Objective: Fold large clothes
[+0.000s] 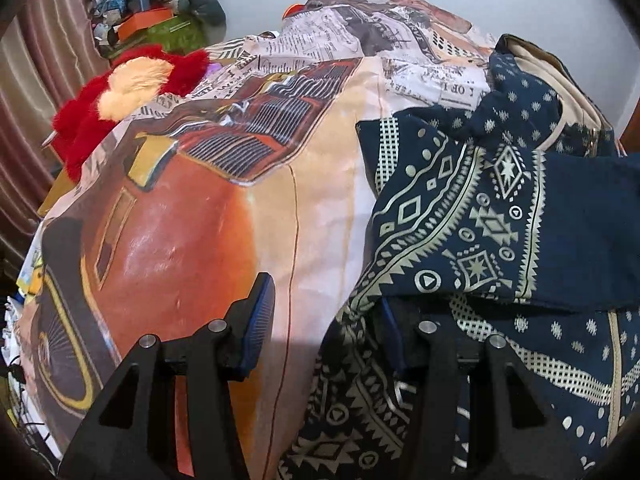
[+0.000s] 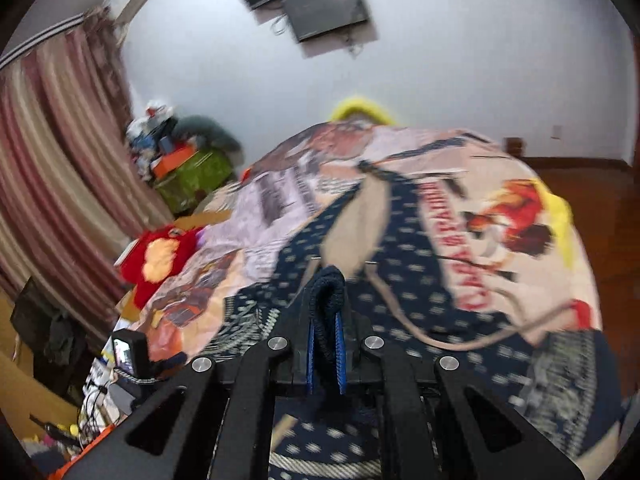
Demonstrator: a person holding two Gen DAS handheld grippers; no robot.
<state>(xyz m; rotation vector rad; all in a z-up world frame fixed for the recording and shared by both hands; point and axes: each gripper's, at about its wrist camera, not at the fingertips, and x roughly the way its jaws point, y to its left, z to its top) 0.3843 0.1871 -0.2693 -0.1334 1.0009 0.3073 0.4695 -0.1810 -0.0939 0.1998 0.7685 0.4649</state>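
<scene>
Right gripper [image 2: 325,336] pinches navy garment [image 2: 400,280] hem just ahead, left gripper [image 1: 320,320] spread; fold-over underway, next carry it across the bed [image 1: 224,208].

The right-wrist view is motion-blurred: the lettering on the bedspread [image 2: 480,216] beyond the right gripper [image 2: 326,354] cannot be read. A fold of the navy patterned garment [image 1: 480,216] drapes over the left gripper [image 1: 324,320], hiding its right fingertip. The garment runs off the frame's lower edge.

Even indoor light; left view sharp, right view motion-blurred; fisheye edges dark, curved.
</scene>
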